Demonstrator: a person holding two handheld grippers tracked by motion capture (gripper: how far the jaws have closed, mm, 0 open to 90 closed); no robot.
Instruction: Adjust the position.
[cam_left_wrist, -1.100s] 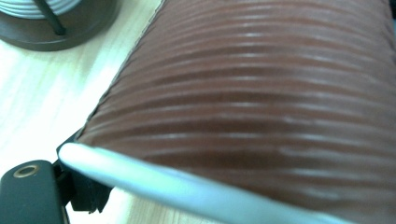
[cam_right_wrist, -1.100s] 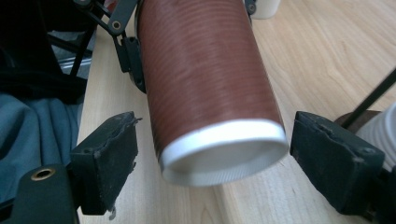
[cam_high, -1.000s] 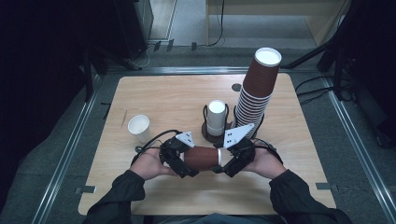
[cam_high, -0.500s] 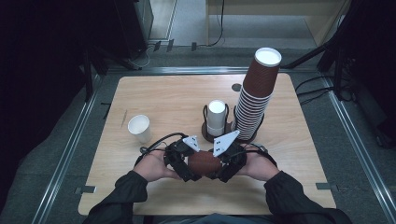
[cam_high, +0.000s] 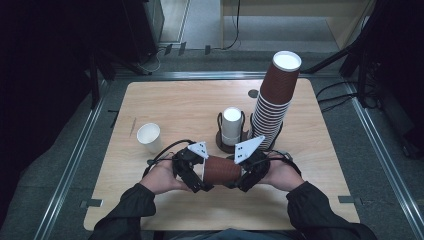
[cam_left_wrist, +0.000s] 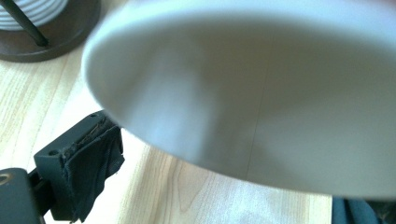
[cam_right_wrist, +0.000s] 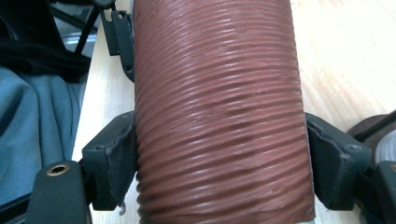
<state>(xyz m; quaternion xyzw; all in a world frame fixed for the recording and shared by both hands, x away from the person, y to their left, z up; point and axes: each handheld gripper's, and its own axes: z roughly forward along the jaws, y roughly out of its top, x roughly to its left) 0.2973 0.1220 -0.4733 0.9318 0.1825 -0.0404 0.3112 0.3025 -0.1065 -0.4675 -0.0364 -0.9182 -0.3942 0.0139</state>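
Note:
A brown ribbed paper cup (cam_high: 222, 170) lies on its side in the air just above the table's front. My right gripper (cam_high: 246, 172) holds it at its base end. In the right gripper view both pads (cam_right_wrist: 114, 163) press the ribbed wall (cam_right_wrist: 219, 116), and the jaws have just been closing on it. My left gripper (cam_high: 196, 172) is at the cup's mouth and its jaws have just been opening. The left gripper view looks into the white inside (cam_left_wrist: 261, 93). One finger (cam_left_wrist: 88, 168) stands beside the rim with the cup between the jaws; the other is hidden.
A tall leaning stack of brown cups (cam_high: 272, 100) rises at the right of the wooden table (cam_high: 190, 100). A dark holder with white cups (cam_high: 231, 127) stands just behind the grippers. A single white cup (cam_high: 149, 137) sits at the left.
Half a second ago the two grippers were closer together around the cup. Now they are a little further apart and more of the cup's brown wall shows between them.

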